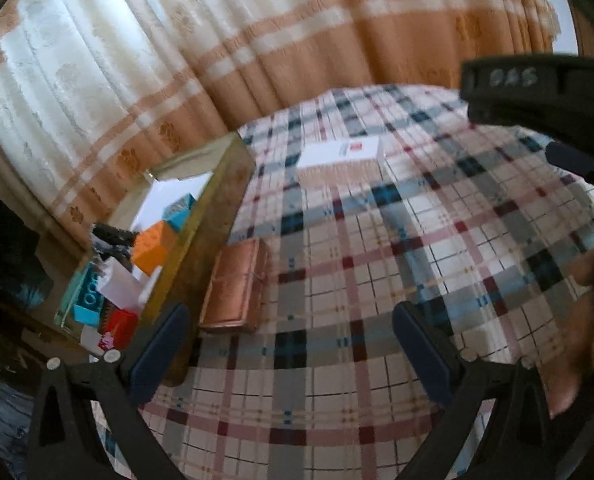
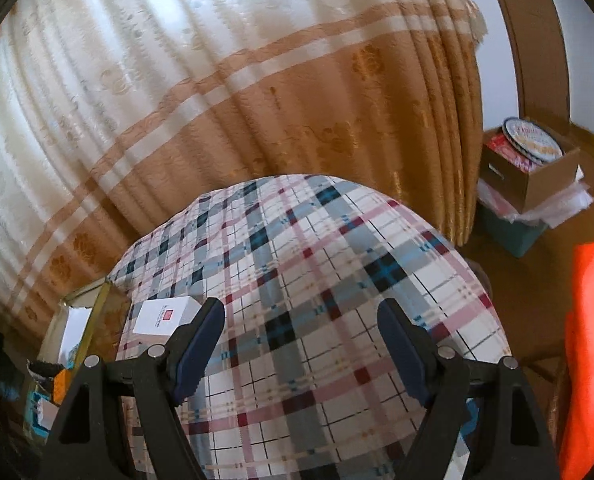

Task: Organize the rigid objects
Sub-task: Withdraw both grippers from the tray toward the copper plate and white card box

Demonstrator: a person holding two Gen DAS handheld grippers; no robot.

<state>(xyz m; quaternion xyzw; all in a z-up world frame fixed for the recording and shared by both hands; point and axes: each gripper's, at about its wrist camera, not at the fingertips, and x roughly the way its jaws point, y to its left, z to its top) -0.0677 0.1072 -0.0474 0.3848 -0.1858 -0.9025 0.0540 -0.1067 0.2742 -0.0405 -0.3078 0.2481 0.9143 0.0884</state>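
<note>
In the left wrist view a flat copper-brown case [image 1: 237,284] lies on the plaid tablecloth [image 1: 377,280], beside the gold wall of an open storage box [image 1: 213,216]. My left gripper [image 1: 293,348] hangs open just in front of the case with nothing between its fingers. Farther back lies a white box with a red logo [image 1: 339,156]. Seen from the right wrist, my right gripper [image 2: 301,348] is open and empty over bare cloth. The white box [image 2: 165,316] is just past its left finger, with the storage box [image 2: 85,320] to its left.
The storage box holds an orange block [image 1: 153,246], a teal block [image 1: 181,210], a blue brick [image 1: 89,300] and a red piece [image 1: 121,326]. A person's hand [image 1: 577,340] holds a black tool housing [image 1: 537,92] at right. A curtain [image 2: 257,100] hangs behind; a cardboard box [image 2: 533,168] sits on the floor.
</note>
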